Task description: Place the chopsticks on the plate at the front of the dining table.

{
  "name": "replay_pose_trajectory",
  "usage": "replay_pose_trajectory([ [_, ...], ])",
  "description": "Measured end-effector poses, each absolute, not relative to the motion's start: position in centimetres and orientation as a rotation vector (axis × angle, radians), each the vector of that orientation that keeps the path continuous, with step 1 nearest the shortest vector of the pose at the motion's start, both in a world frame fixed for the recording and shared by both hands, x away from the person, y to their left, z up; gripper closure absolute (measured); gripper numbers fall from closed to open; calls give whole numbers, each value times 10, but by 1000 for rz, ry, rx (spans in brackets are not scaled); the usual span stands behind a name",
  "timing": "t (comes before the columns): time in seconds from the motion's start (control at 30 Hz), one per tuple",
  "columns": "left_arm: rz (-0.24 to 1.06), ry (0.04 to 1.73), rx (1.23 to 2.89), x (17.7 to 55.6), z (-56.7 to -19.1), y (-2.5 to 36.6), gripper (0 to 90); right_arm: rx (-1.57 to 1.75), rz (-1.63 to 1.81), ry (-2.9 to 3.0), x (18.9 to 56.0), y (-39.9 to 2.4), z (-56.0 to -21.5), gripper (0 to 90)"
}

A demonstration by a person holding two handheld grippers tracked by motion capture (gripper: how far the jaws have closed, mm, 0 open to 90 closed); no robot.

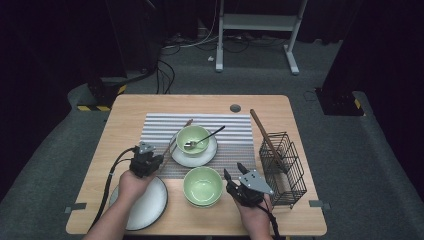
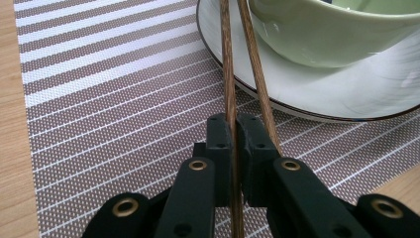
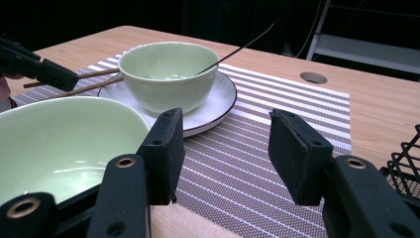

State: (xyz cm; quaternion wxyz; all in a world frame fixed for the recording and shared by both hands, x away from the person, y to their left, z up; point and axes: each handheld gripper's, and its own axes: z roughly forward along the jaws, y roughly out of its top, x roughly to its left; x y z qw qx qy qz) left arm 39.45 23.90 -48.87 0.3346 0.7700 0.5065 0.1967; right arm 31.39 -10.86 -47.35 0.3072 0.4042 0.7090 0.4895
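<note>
A: How is the pair of brown wooden chopsticks [image 2: 233,79] being handled?

B: It is being clamped by the left hand-held gripper [image 2: 234,130], leaning on the white plate [image 2: 307,96]. Both sticks should be lifted together, level. The right hand-held gripper [image 3: 223,148] is being kept released beside the near green bowl [image 3: 59,144].

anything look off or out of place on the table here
Nothing spilled or broken. One oddity: the chopsticks lie slanted over the rim of the white plate beside the green bowl, not flat on the striped mat. The left hand-held gripper is shut on them. A wooden stick leans askew from the wire basket.
</note>
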Motion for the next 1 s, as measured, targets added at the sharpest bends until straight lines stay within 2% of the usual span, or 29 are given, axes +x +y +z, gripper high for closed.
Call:
replay_pose_trajectory([
  [1.0, 459, 1342, 2055, 402, -489, 236, 815, 1074, 1298, 1873, 314, -109, -473, 477],
])
